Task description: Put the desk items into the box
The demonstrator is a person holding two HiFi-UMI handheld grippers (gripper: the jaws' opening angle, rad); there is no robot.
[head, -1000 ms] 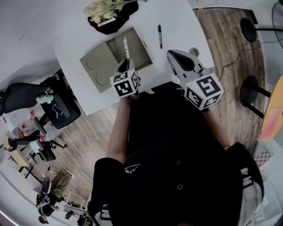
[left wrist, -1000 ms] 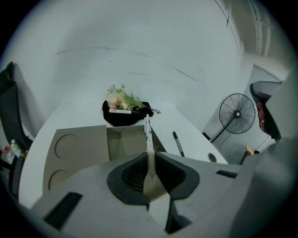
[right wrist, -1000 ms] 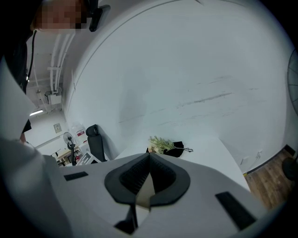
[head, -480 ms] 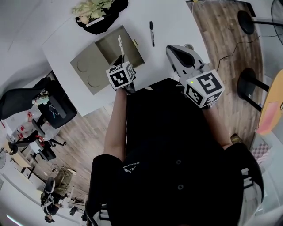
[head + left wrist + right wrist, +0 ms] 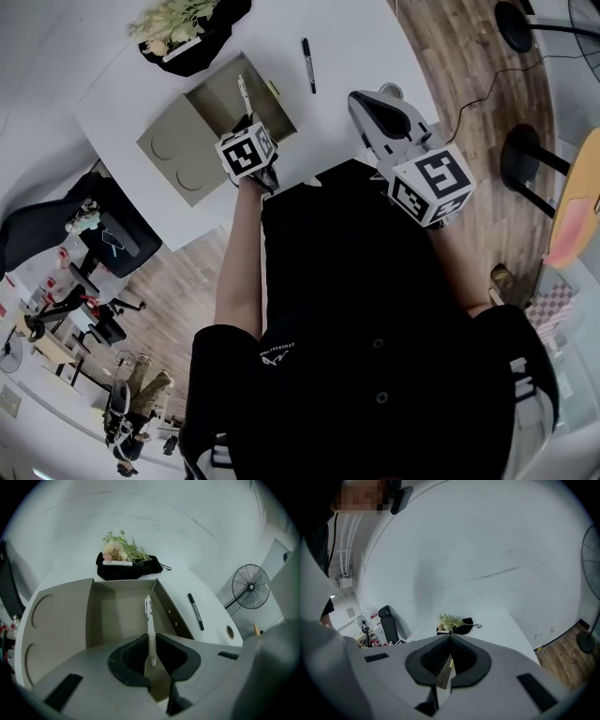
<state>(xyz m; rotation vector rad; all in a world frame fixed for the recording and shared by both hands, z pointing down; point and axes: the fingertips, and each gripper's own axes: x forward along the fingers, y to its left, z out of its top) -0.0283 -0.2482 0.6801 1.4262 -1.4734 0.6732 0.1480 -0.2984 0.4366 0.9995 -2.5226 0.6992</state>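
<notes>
on the white table beside wood floor, left gripper clamps a pen above the box at 11 o'clock, right gripper clenched empty

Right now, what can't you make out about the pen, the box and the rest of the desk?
- Box floor, near part: in the left gripper view, hidden behind the left gripper.
- Marks on the white pen: too small to read in any view.
- Small round thing past the black marker: too small to name in either view.
</notes>
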